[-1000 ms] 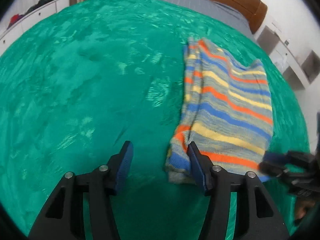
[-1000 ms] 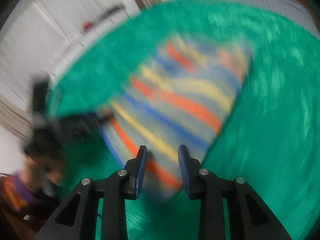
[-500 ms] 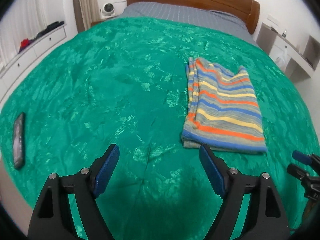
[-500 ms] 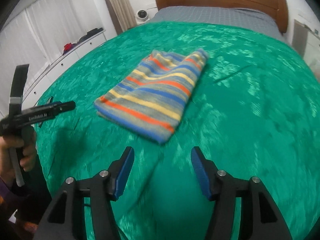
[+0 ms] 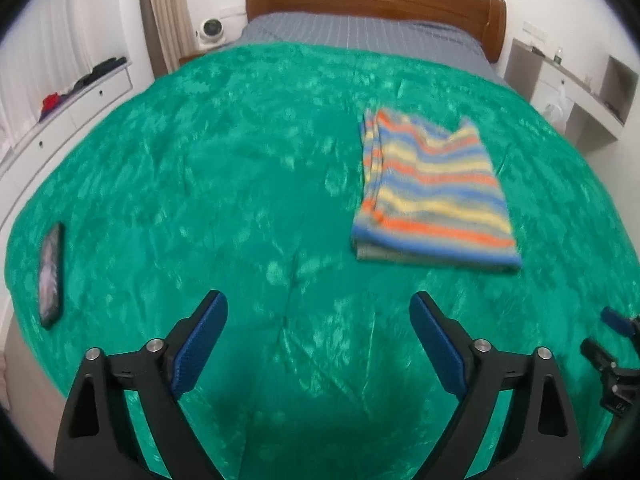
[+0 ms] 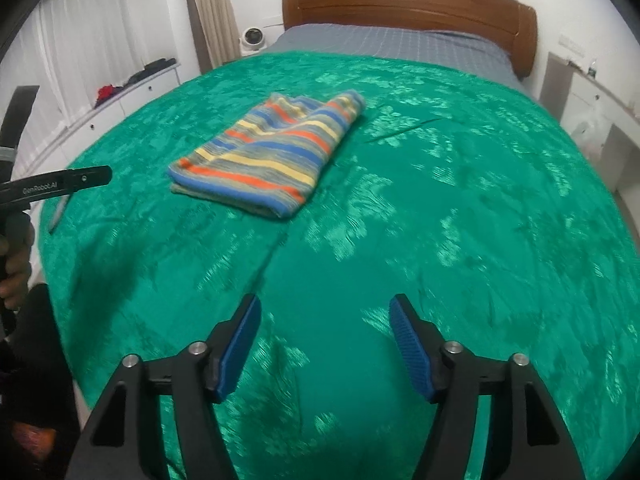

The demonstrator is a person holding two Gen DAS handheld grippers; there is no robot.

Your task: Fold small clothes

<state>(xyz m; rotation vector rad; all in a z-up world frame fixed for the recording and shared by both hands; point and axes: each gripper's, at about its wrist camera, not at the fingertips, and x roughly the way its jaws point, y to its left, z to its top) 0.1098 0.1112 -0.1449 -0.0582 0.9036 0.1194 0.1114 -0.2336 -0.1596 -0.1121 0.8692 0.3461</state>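
Observation:
A folded striped garment (image 5: 430,188) in blue, orange, yellow and grey lies flat on the green bedspread (image 5: 240,168). In the right wrist view the same garment (image 6: 272,160) sits left of centre, well ahead of the fingers. My left gripper (image 5: 318,312) hangs over bare bedspread, down and left of the garment, its jaws opening with nothing between them. My right gripper (image 6: 325,314) is also over bare bedspread, short of the garment, jaws opening and empty. The right gripper's tip (image 5: 616,320) shows at the lower right of the left wrist view.
A dark phone (image 5: 51,276) lies near the bedspread's left edge. A wooden headboard (image 6: 408,4) and grey sheet are at the far end. White drawers (image 5: 72,104) line the left wall, shelves (image 5: 580,92) the right. A hand (image 6: 14,268) holds the left gripper's handle.
Both grippers have let go of the garment's near edge, drawn back and up from it, and their jaws have spread wide. The garment lies still, folded.

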